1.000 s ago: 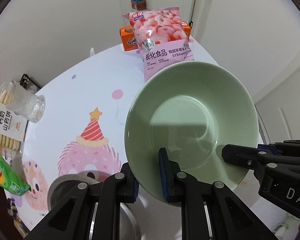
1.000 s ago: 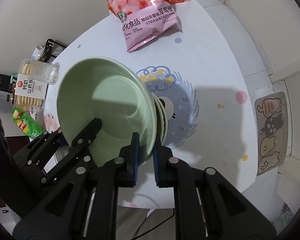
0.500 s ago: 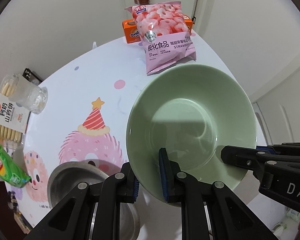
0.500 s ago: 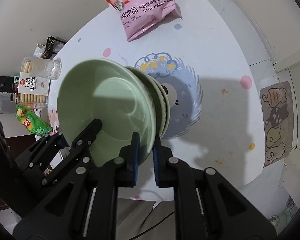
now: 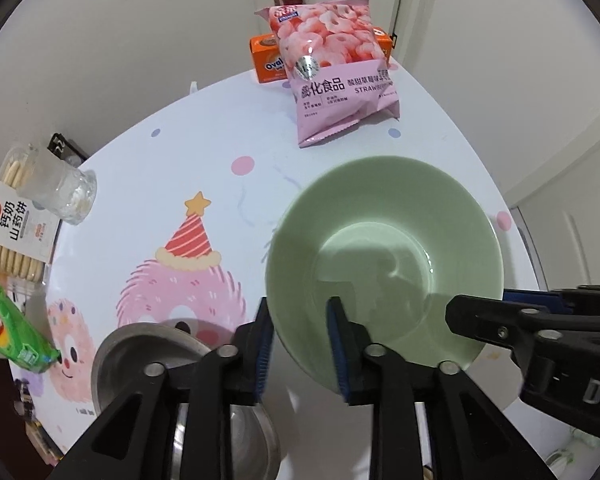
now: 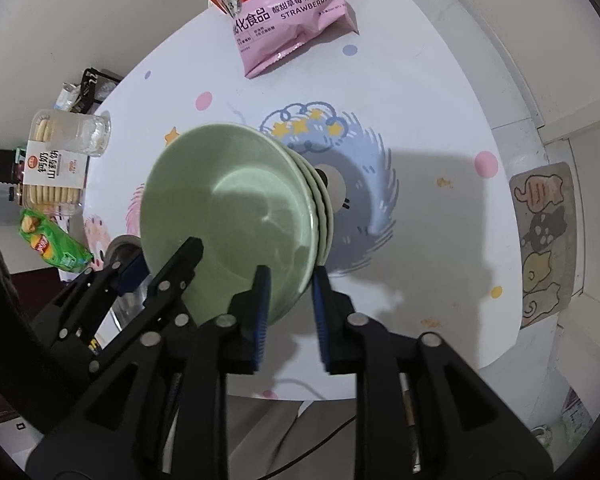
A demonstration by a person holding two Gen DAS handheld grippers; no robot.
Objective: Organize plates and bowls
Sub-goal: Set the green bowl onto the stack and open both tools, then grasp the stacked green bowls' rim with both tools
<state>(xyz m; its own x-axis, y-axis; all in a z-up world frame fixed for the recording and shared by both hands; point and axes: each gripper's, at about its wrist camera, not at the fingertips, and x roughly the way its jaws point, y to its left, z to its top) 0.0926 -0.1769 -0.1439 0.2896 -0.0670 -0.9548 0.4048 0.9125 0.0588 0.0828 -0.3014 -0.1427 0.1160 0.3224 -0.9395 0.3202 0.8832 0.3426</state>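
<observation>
Green plate point(image 5: 384, 256) lowered onto stack; both tools' jaws opening, rim between, unpinched. Pink bag point(image 5: 336, 76) reads "STRAWBERRY".

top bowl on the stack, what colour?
Pale green glazed bowl, plain, no pattern; clearest in the right wrist view.

The top plate point(image 6: 228, 200) sits on a plate stack point(image 6: 324, 200) mid-table point(image 6: 420, 100), snack bag point(image 6: 284, 12) behind, metal bowl point(image 5: 140, 352) left.

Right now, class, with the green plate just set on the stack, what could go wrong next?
1. Both sets of jaws are opening with the top green plate's rim between them; a careless withdrawal could drag it off the stack.
2. The left gripper is close above the metal bowl and could knock it.
</observation>
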